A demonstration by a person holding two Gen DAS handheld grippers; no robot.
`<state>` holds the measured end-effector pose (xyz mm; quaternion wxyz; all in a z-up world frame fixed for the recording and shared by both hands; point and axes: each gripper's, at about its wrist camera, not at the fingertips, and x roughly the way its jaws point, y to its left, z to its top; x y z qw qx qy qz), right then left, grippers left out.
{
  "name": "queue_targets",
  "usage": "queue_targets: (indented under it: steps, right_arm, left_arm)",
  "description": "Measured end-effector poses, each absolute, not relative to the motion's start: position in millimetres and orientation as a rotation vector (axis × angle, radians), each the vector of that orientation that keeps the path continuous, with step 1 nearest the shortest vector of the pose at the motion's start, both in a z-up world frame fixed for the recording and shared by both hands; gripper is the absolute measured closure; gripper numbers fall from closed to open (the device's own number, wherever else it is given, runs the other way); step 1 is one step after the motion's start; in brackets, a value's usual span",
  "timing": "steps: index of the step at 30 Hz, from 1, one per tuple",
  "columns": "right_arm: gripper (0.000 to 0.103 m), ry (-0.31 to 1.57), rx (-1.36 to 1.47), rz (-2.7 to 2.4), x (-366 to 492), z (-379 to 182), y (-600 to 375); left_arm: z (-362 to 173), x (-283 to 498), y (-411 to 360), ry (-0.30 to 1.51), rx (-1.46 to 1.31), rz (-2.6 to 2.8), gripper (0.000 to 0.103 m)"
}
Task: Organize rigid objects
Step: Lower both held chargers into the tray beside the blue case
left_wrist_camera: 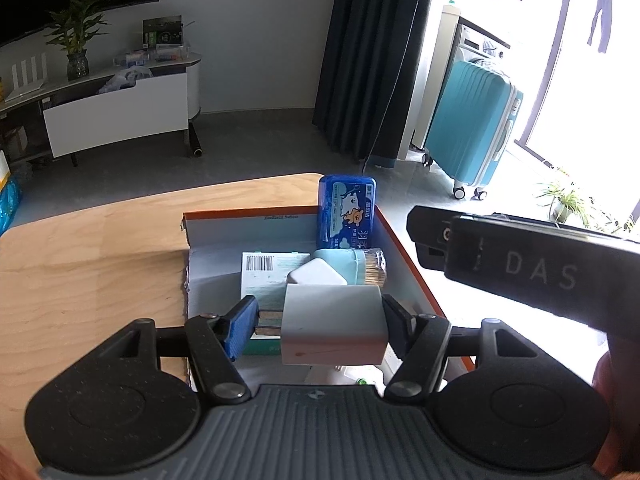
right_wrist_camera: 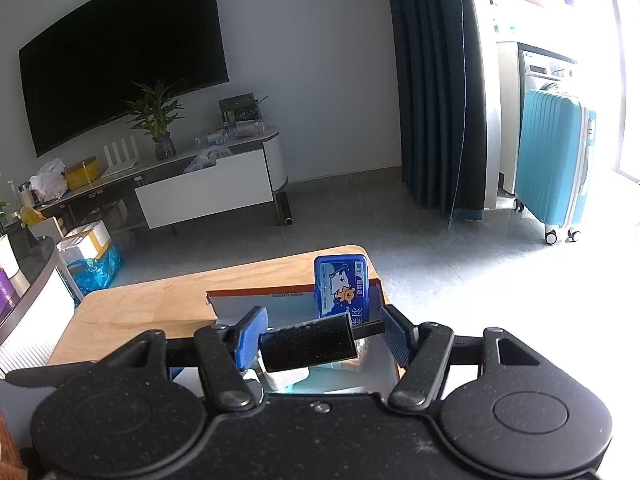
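The left gripper [left_wrist_camera: 318, 316] had its two fingers wide apart, with a white box between them. The right gripper [right_wrist_camera: 322, 336] also had its fingers spread, with a black roller lying across between them.

table [left_wrist_camera: 100, 248]: pale wood, visible grain, smooth satin finish
box [left_wrist_camera: 404, 248]: cardboard, white matt inside, orange rim, torn edge at 9 o'clock
blue case [left_wrist_camera: 346, 210]: glossy plastic, printed cartoon, at the box's 12 o'clock
white block [left_wrist_camera: 334, 330]: smooth matt plastic, faint marks
toothpick jar [left_wrist_camera: 370, 266]: clear plastic, pale wooden sticks inside
barcode pack [left_wrist_camera: 262, 276]: matt printed paper
left gripper [left_wrist_camera: 316, 320]: matt black plastic, metal pivot screws, ribbed blue pad [left_wrist_camera: 240, 328]
right gripper [right_wrist_camera: 320, 338]: speckled matt black plastic
black cylinder [right_wrist_camera: 308, 342]: dull, dusty black surface
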<state>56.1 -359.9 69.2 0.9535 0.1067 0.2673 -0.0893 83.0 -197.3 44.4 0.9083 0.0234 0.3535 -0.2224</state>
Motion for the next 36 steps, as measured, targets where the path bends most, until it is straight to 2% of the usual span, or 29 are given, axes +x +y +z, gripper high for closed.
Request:
queue_targets:
  steps: [36]
  right_arm:
    - [0.027, 0.566, 0.21, -0.168, 70.1, 65.2, -360.8]
  left_arm:
    - [39.9, 98.2, -205.5, 0.744, 0.049, -0.474, 0.037]
